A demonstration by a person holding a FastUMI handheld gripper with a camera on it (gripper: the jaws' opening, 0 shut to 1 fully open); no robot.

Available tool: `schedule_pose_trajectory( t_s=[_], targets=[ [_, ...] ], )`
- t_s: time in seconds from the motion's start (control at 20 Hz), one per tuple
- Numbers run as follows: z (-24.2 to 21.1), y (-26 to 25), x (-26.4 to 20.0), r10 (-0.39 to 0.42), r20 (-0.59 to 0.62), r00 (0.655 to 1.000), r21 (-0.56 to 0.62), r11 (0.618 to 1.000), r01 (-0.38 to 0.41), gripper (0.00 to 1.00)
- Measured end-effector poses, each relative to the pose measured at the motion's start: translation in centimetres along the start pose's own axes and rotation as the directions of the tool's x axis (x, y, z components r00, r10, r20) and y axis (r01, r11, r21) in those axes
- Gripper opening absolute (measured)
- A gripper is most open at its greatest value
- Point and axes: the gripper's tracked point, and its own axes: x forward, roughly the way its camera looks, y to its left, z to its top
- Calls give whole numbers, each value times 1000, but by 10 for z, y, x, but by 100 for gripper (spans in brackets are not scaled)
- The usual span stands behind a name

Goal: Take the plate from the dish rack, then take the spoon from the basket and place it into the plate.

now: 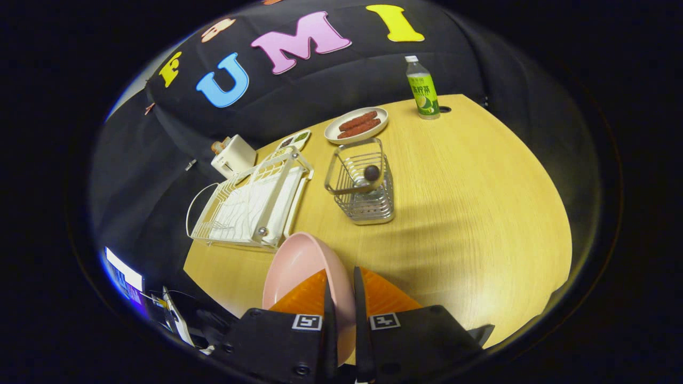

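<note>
Probably staged kitchen booth: dish rack (251,205), toaster (233,156)

A pale wooden worktop (480,213) carries the clutter. At its far edge a bottle (422,88) with a green label and white cap stands upright, beside a small dark hole in the board. Near it sits an oval dish (356,126) holding reddish-brown sausages (359,124). Further along the back edge lies a small tray (295,141) with dark and green food in compartments. At the worktop's corner a white toaster (233,155) stands with brownish bread poking from its top. Off the near corner a lit screen (124,277) glows.
</note>
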Motion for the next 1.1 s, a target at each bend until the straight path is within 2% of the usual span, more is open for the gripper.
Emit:
schedule_pose_trajectory(
  t_s=[0.25, 0.45, 0.55, 0.65, 0.8, 0.95, 1.1],
  targets=[
    [-14, -8, 24, 39, -13, 999, 67, 997, -38, 18],
    [-11, -21, 27, -6, 14, 1000, 52, 999, 5, 20],
    [-4, -26, 22, -25, 33, 999, 5, 1000, 25, 35],
    [16, -29, 13, -43, 111, 993, -88, 995, 53, 44],
    [50, -21, -5, -33, 264, 964, -242, 965, 99, 100],
    [77, -11, -10, -13, 392, 920, -340, 927, 158, 98],
    [105, -2, -7, 18, 501, 865, -352, 918, 185, 98]
  ],
)
